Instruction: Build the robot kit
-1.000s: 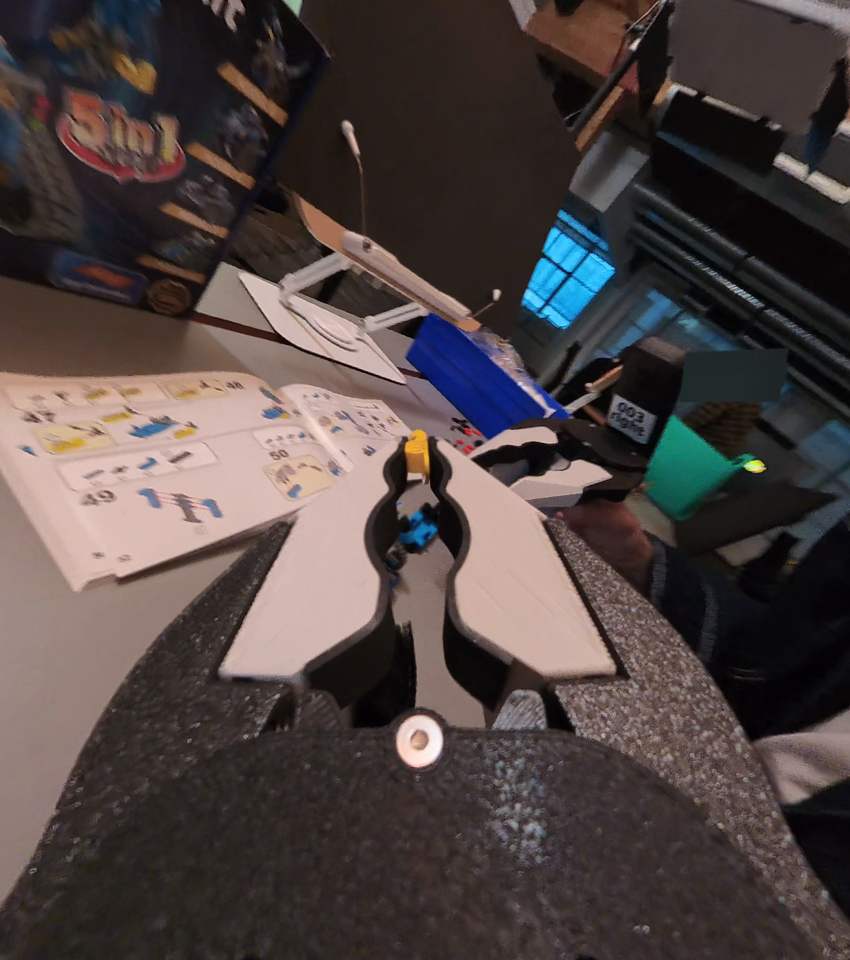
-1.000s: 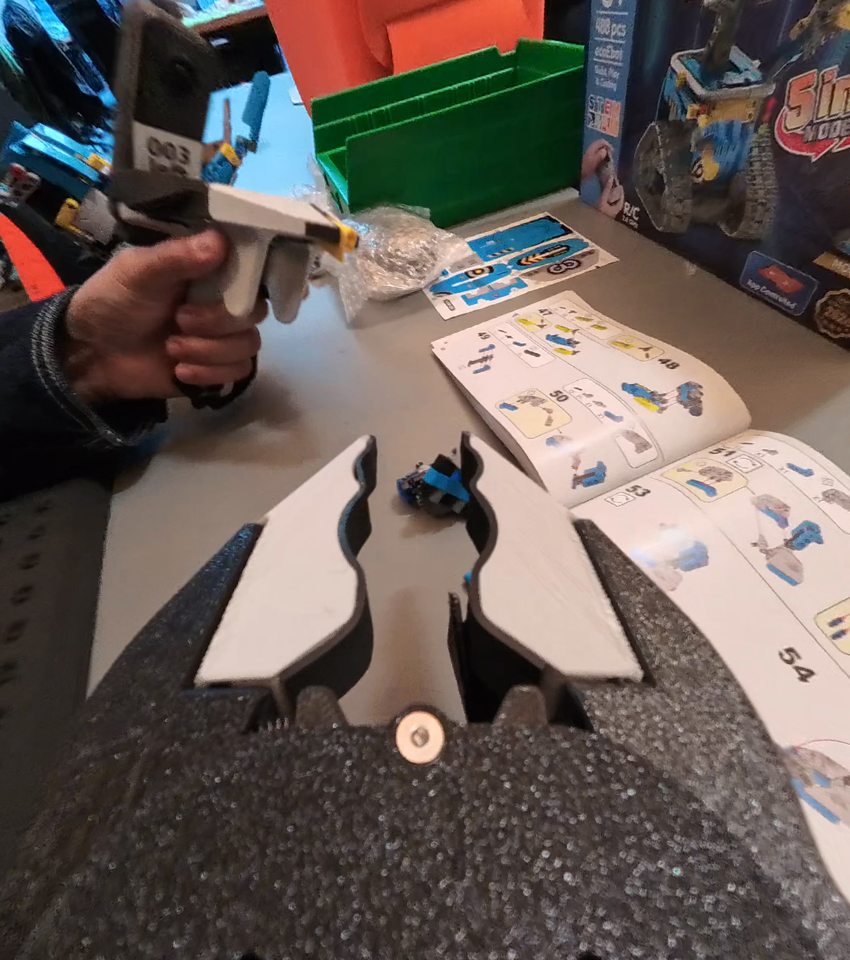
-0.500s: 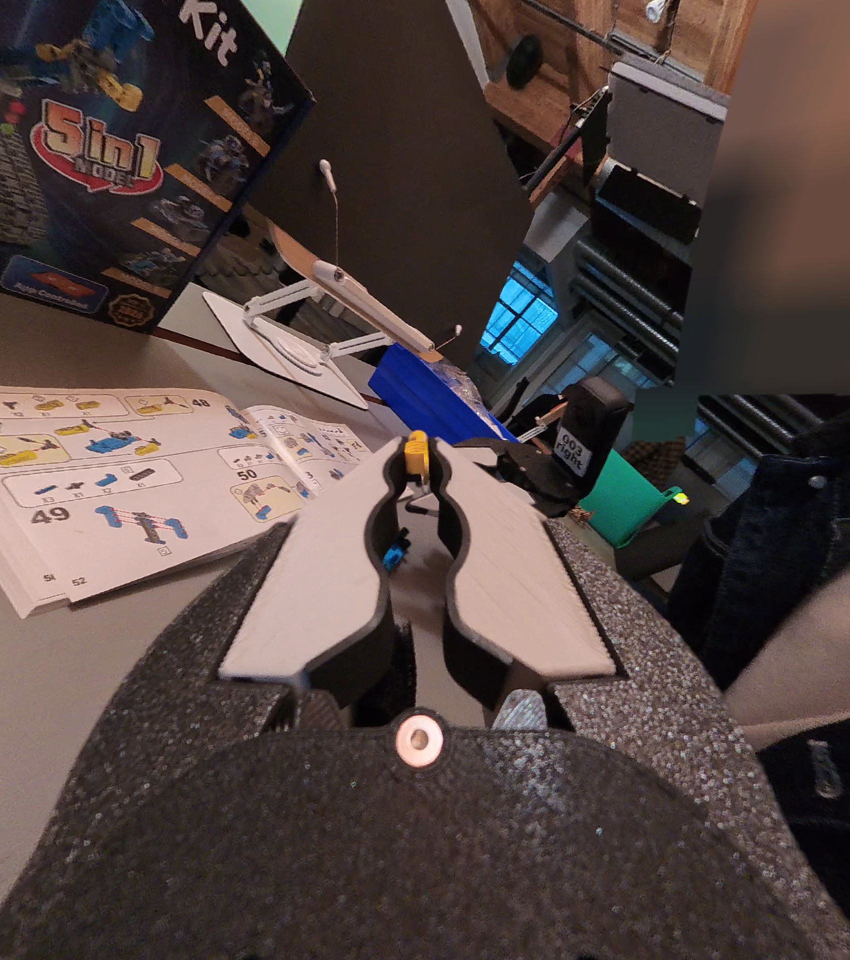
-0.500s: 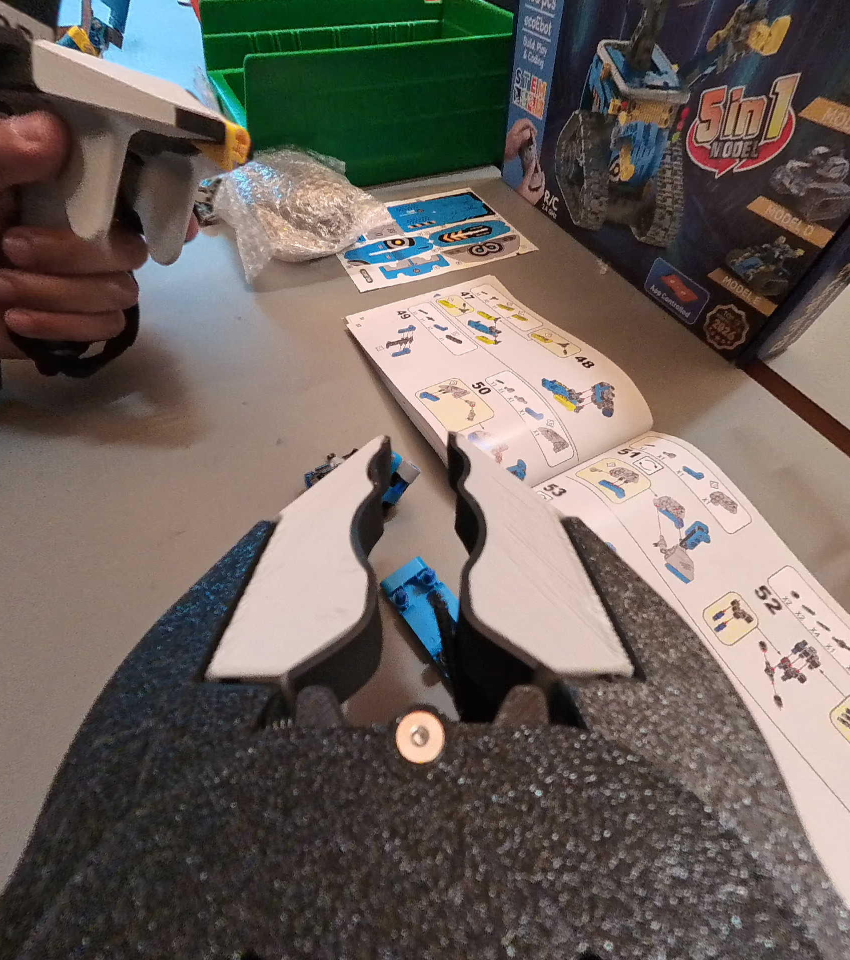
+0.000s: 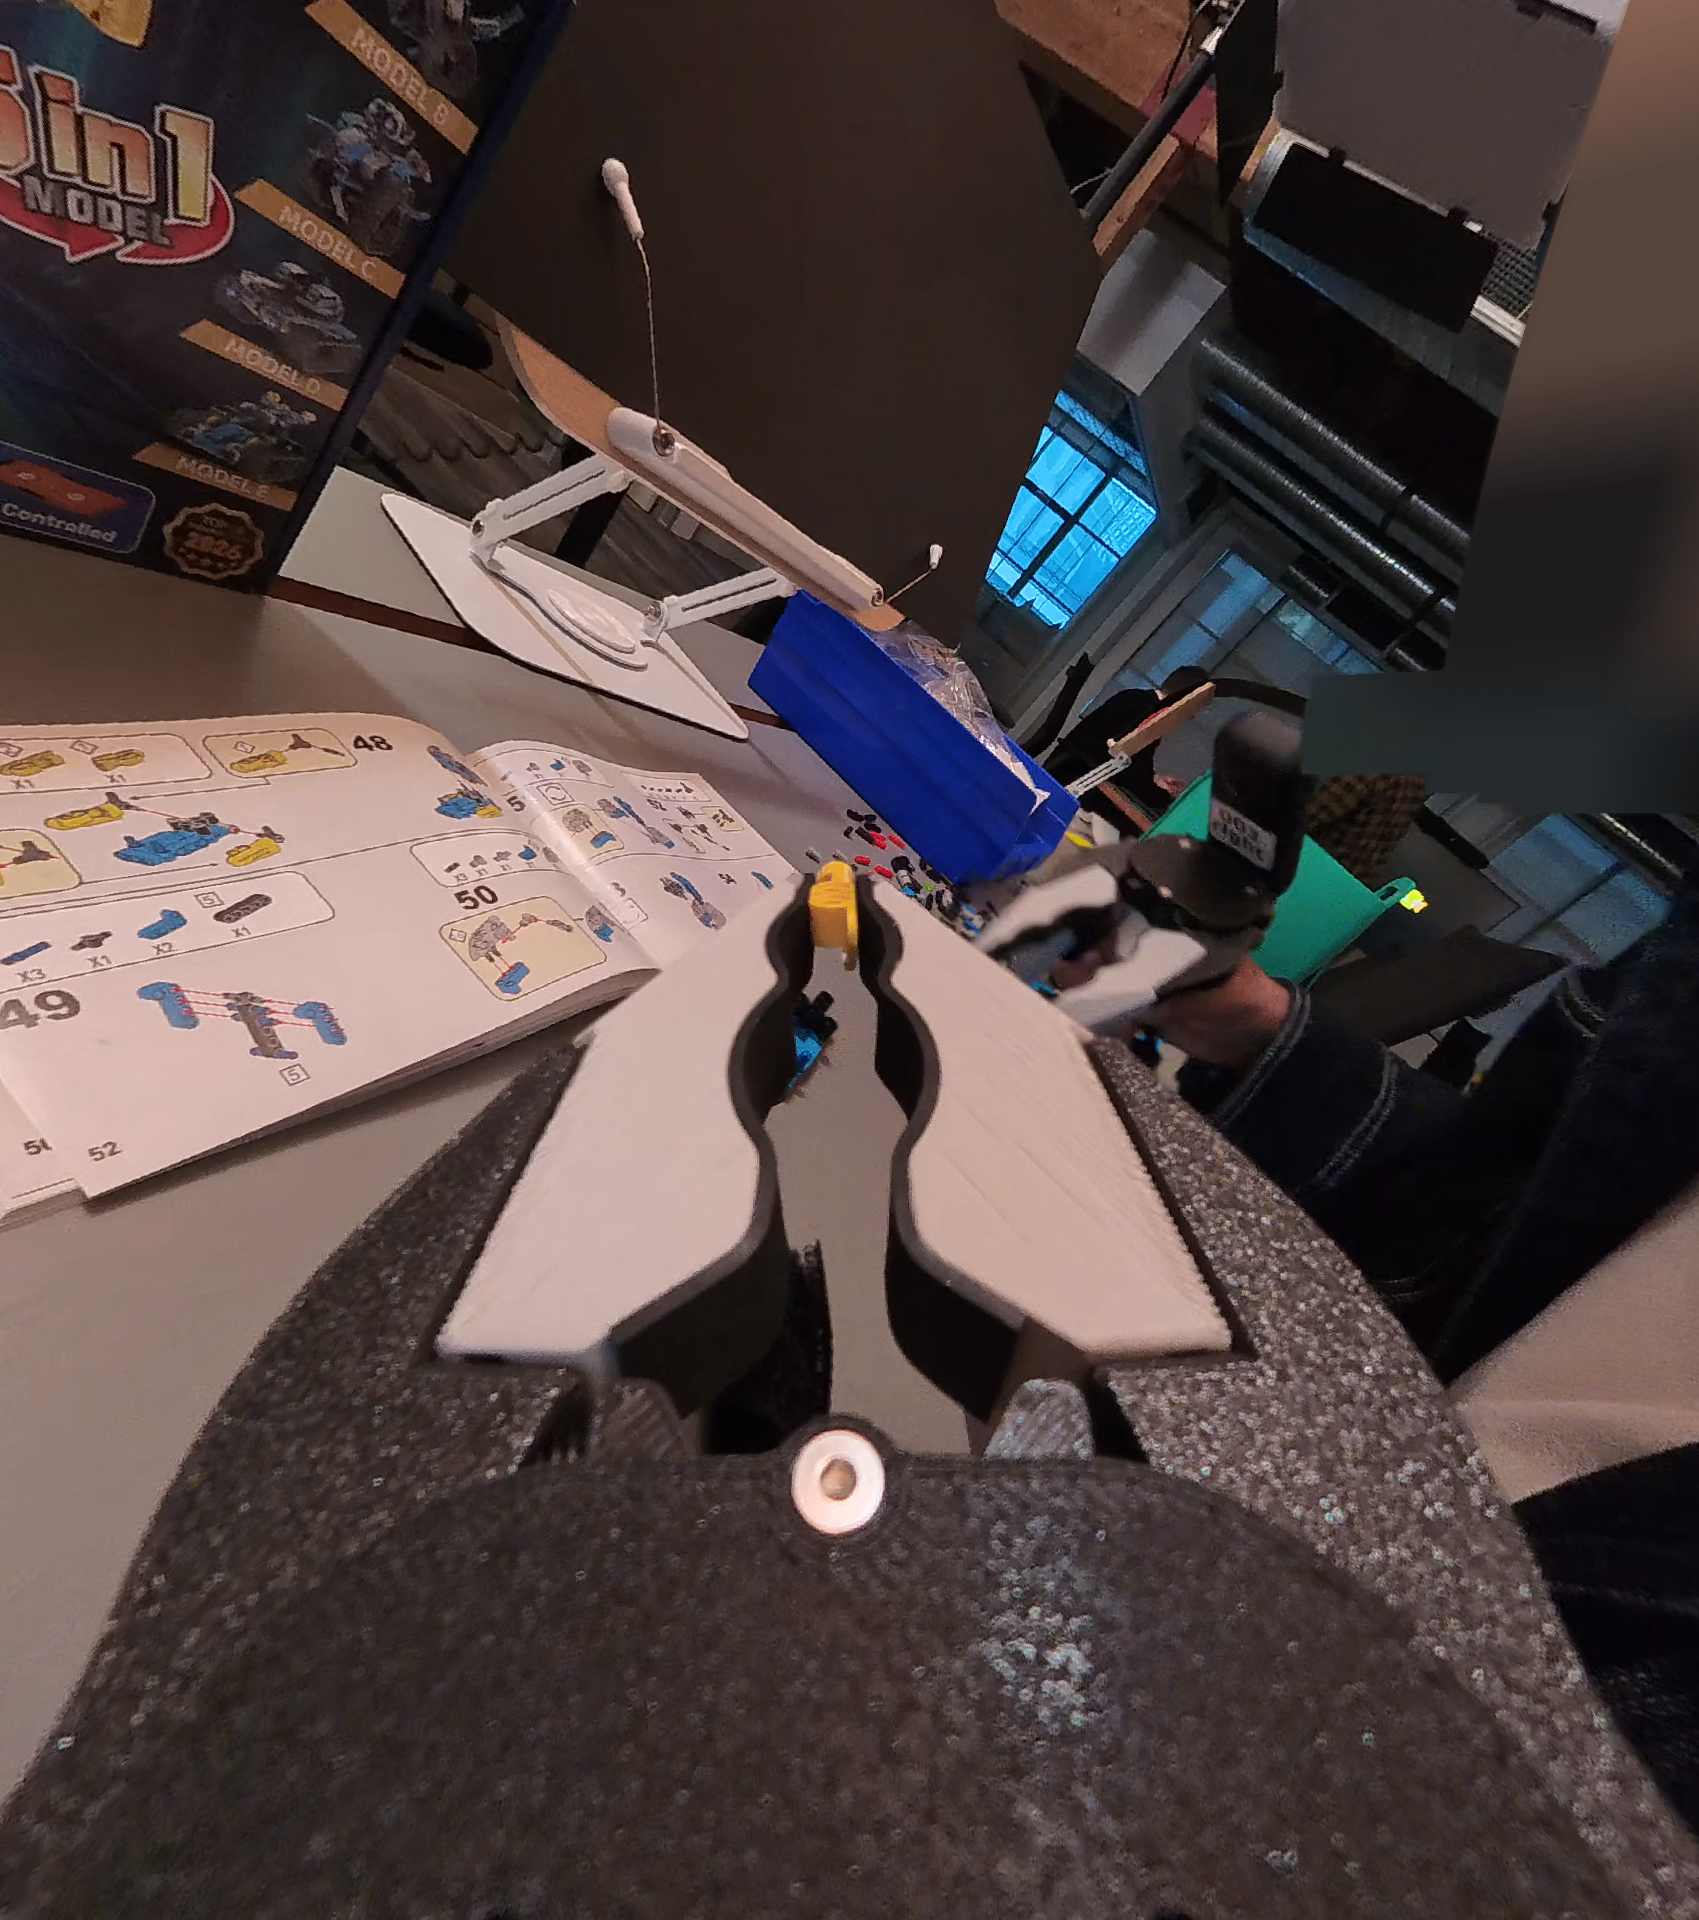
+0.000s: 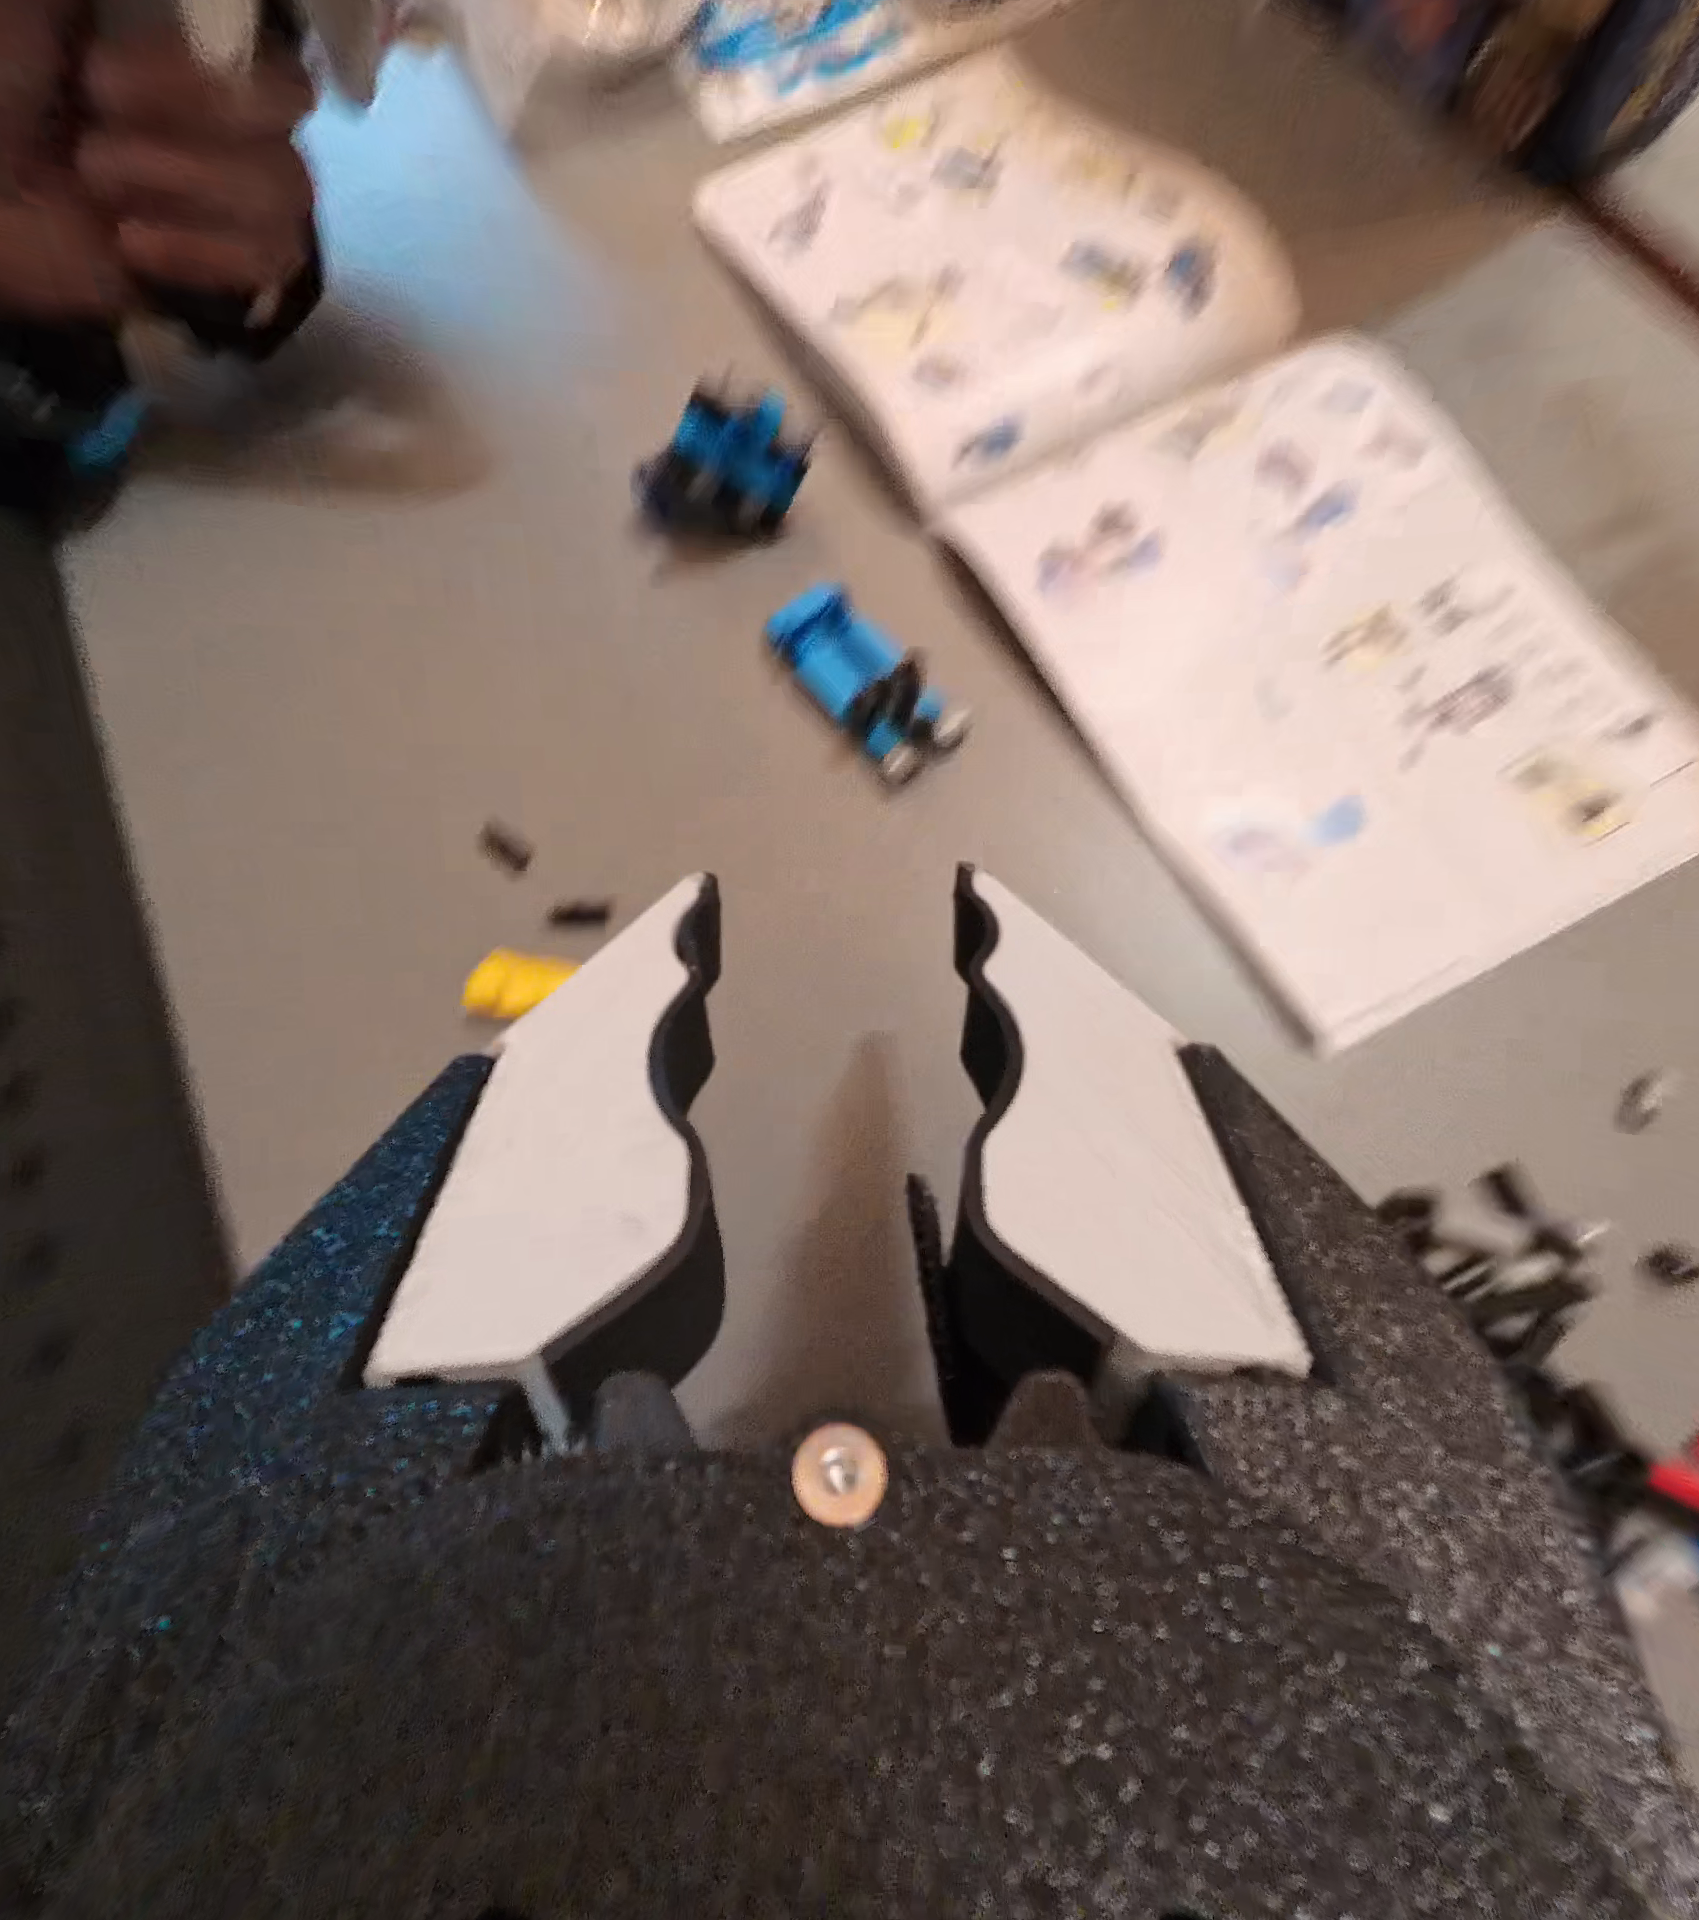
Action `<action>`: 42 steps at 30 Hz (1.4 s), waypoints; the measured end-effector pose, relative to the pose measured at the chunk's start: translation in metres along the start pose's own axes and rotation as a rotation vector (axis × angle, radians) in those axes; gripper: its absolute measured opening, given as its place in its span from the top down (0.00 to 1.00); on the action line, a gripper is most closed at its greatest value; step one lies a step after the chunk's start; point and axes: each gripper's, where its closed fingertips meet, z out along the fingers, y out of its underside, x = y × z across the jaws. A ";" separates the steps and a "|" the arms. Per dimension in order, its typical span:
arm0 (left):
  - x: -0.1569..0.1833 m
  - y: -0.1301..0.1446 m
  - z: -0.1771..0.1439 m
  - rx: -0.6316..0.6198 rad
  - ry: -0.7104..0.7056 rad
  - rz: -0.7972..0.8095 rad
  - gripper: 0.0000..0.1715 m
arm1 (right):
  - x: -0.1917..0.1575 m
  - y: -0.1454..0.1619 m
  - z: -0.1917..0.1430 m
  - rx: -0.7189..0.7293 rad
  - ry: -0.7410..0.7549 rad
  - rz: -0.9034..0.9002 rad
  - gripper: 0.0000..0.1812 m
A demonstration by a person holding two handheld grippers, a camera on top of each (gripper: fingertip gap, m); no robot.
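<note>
1. Grey tabletop (image 6: 325,727) fills the right wrist view, which is blurred; an open booklet (image 6: 1271,582) is seen at 1 o'clock.
2. Left gripper (image 5: 832,914): its tips are pressed onto one yellow piece (image 5: 832,906), held clear of the table, with a small blue build (image 5: 805,1044) glimpsed beneath the fingers.
3. Right gripper (image 6: 834,894): its fingers are spread and nothing is held.
4. Two blue builds are counted ahead of it: a darker one (image 6: 725,462) at 12 o'clock, farther off, and a lighter one (image 6: 850,665) nearer, its long axis running from 11 to 5 o'clock.
5. One yellow brick (image 6: 512,979) lies just beside the left fingertip at 9 o'clock.
6. Small black pins (image 6: 1489,1268) are scattered at 3 o'clock; their number cannot be told.
7. The right gripper is judged nearer the lighter build.
</note>
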 end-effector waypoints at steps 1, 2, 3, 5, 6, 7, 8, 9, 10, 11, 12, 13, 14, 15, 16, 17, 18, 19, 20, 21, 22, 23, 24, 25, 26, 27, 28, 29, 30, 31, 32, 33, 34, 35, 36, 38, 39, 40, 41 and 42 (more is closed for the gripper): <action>0.000 0.001 0.001 -0.004 -0.003 0.001 0.96 | -0.015 0.014 -0.006 -0.024 -0.058 0.015 0.79; 0.000 0.002 0.001 -0.009 -0.006 0.005 0.96 | -0.028 0.023 -0.010 -0.033 -0.101 0.042 0.83; 0.000 0.003 0.002 -0.016 -0.009 0.010 0.96 | -0.039 0.032 -0.013 -0.046 -0.131 0.066 0.84; 0.001 0.005 0.003 -0.028 -0.020 0.026 0.96 | -0.050 0.051 -0.015 -0.088 -0.111 0.073 0.86; 0.000 0.007 0.004 -0.035 -0.028 0.036 0.96 | -0.049 0.060 -0.015 -0.111 -0.063 0.071 0.87; 0.000 0.008 0.004 -0.042 -0.037 0.043 0.96 | -0.049 0.067 -0.015 -0.135 -0.026 0.068 0.87; 0.000 0.010 0.005 -0.048 -0.042 0.047 0.96 | -0.051 0.071 -0.015 -0.141 -0.003 0.063 0.87; 0.000 0.011 0.005 -0.054 -0.042 0.047 0.96 | -0.055 0.072 -0.015 -0.132 0.011 0.057 0.87; 0.001 0.013 0.006 -0.060 -0.039 0.045 0.96 | -0.059 0.073 -0.016 -0.122 0.015 0.045 0.89; 0.001 0.014 0.007 -0.066 -0.037 0.044 0.96 | -0.059 0.074 -0.017 -0.112 0.034 0.032 0.92; 0.002 0.016 0.008 -0.071 -0.036 0.045 0.96 | -0.056 0.076 -0.018 -0.109 0.063 0.025 0.92; 0.004 0.017 0.009 -0.078 -0.031 0.046 0.96 | -0.055 0.078 -0.018 -0.112 0.068 0.032 0.92; 0.005 0.019 0.009 -0.084 -0.026 0.048 0.96 | -0.054 0.080 -0.018 -0.116 0.064 0.057 0.92; 0.006 0.020 0.010 -0.090 -0.027 0.054 0.96 | -0.052 0.081 -0.017 -0.121 0.053 0.088 0.92; 0.007 0.021 0.010 -0.096 -0.030 0.063 0.96 | -0.053 0.080 -0.016 -0.119 0.032 0.121 0.92; 0.007 0.022 0.011 -0.103 -0.034 0.072 0.96 | -0.053 0.079 -0.016 -0.109 0.017 0.146 0.92; 0.007 0.023 0.010 -0.109 -0.040 0.080 0.96 | -0.050 0.078 -0.016 -0.095 0.030 0.172 0.92; 0.007 0.024 0.010 -0.112 -0.046 0.088 0.96 | -0.047 0.079 -0.015 -0.088 0.038 0.213 0.93; 0.007 0.024 0.010 -0.115 -0.048 0.093 0.96 | -0.046 0.082 -0.015 -0.102 0.029 0.265 0.96; 0.008 0.024 0.010 -0.115 -0.045 0.094 0.96 | -0.044 0.081 -0.016 -0.093 0.025 0.325 0.97; 0.009 0.024 0.010 -0.115 -0.042 0.092 0.96 | -0.046 0.076 -0.017 -0.054 -0.019 0.371 0.96; 0.010 0.024 0.010 -0.112 -0.040 0.091 0.96 | -0.049 0.069 -0.018 -0.012 -0.058 0.395 0.91; 0.011 0.024 0.010 -0.111 -0.038 0.093 0.96 | -0.046 0.064 -0.020 0.017 -0.051 0.408 0.90; 0.011 0.024 0.010 -0.113 -0.036 0.093 0.96 | -0.045 0.059 -0.021 0.035 -0.042 0.389 0.90; 0.011 0.025 0.010 -0.116 -0.036 0.093 0.96 | -0.044 0.058 -0.021 0.029 -0.023 0.352 0.90; 0.012 0.025 0.010 -0.118 -0.037 0.095 0.96 | -0.043 0.062 -0.019 0.002 0.006 0.312 0.90; 0.012 0.025 0.010 -0.120 -0.036 0.096 0.96 | -0.042 0.064 -0.018 -0.019 0.024 0.275 0.91; 0.012 0.025 0.010 -0.120 -0.034 0.097 0.96 | -0.043 0.065 -0.016 -0.021 0.019 0.256 0.91; 0.013 0.025 0.010 -0.119 -0.032 0.098 0.96 | -0.043 0.067 -0.015 -0.027 0.012 0.261 0.91; 0.014 0.025 0.011 -0.119 -0.030 0.099 0.96 | -0.042 0.068 -0.014 -0.032 0.010 0.278 0.91; 0.014 0.025 0.011 -0.119 -0.028 0.099 0.96 | -0.041 0.068 -0.013 -0.031 0.002 0.291 0.91; 0.014 0.025 0.011 -0.120 -0.029 0.100 0.96 | -0.040 0.068 -0.012 -0.032 -0.006 0.298 0.91; 0.014 0.025 0.011 -0.121 -0.029 0.101 0.96 | -0.040 0.068 -0.012 -0.040 -0.008 0.299 0.91; 0.015 0.026 0.011 -0.123 -0.029 0.100 0.96 | -0.041 0.069 -0.010 -0.050 -0.016 0.293 0.91; 0.015 0.025 0.011 -0.123 -0.029 0.100 0.96 | -0.042 0.071 -0.009 -0.061 -0.021 0.284 0.91; 0.014 0.025 0.010 -0.119 -0.032 0.104 0.96 | -0.045 0.071 -0.006 -0.072 -0.036 0.269 0.91; 0.014 0.024 0.010 -0.118 -0.034 0.104 0.96 | -0.046 0.071 -0.006 -0.075 -0.040 0.260 0.91; 0.014 0.024 0.009 -0.116 -0.034 0.103 0.96 | -0.047 0.071 -0.006 -0.076 -0.041 0.247 0.91; 0.014 0.024 0.009 -0.116 -0.035 0.102 0.96 | -0.048 0.072 -0.007 -0.076 -0.043 0.233 0.92; 0.014 0.024 0.009 -0.116 -0.035 0.102 0.96 | -0.049 0.072 -0.007 -0.077 -0.043 0.221 0.93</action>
